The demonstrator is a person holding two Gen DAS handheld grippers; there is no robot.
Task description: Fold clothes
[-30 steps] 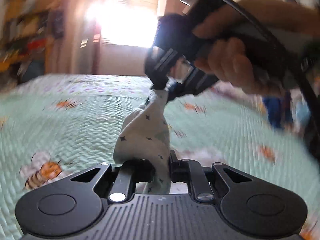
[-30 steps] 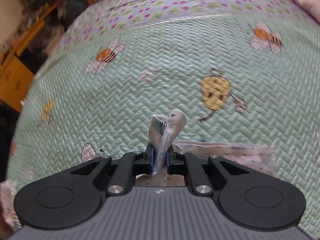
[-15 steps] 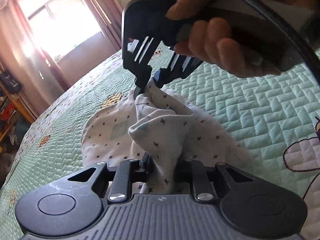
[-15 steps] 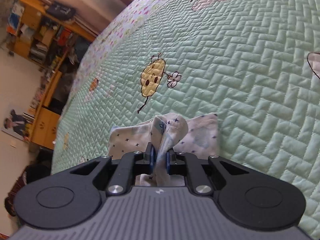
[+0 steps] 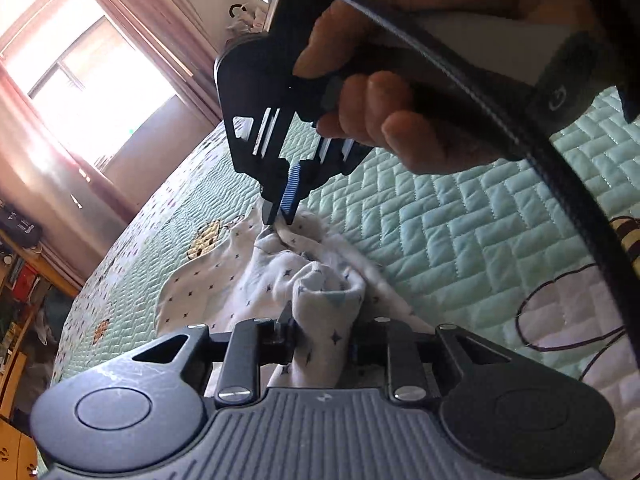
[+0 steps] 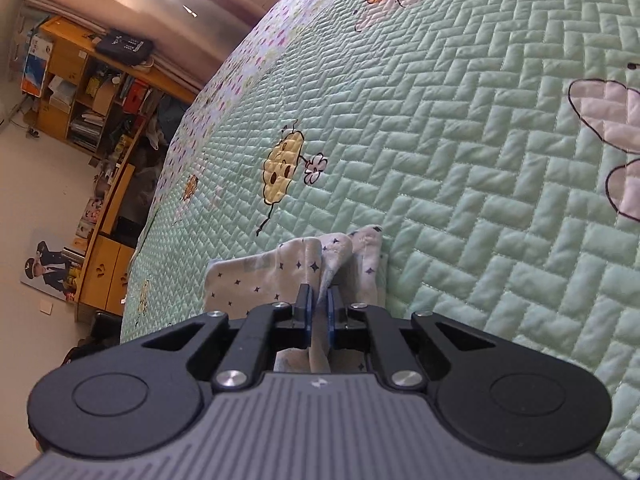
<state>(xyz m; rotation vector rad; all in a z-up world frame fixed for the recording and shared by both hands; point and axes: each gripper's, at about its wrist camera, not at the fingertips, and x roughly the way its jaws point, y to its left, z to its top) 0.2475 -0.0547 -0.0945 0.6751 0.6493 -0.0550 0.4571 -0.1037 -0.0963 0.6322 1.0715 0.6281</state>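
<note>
A: Where is the garment (image 5: 224, 292)?

B: It lies bunched on the green quilt (image 6: 460, 128), just in front of the printed beehive (image 6: 282, 172). The left gripper (image 5: 320, 326) has a thick fold between its jaws, and those jaws are opening. The right gripper (image 6: 318, 312) is closing, its blue pads (image 6: 305, 314) pinching a thin edge of the cloth.

A: What could go wrong?

B: The left is letting go while the cloth is rumpled, so I judge the fold may slump into a heap instead of lying flat. If the right pulls now, the thin edge could slip from its pads, or drag the whole garment across the quilt.

A: Any writing to read?

B: None legible. The garment shows only small dark stars. The shelves (image 6: 80, 92) behind the quilt hold boxes, too small to read.
</note>
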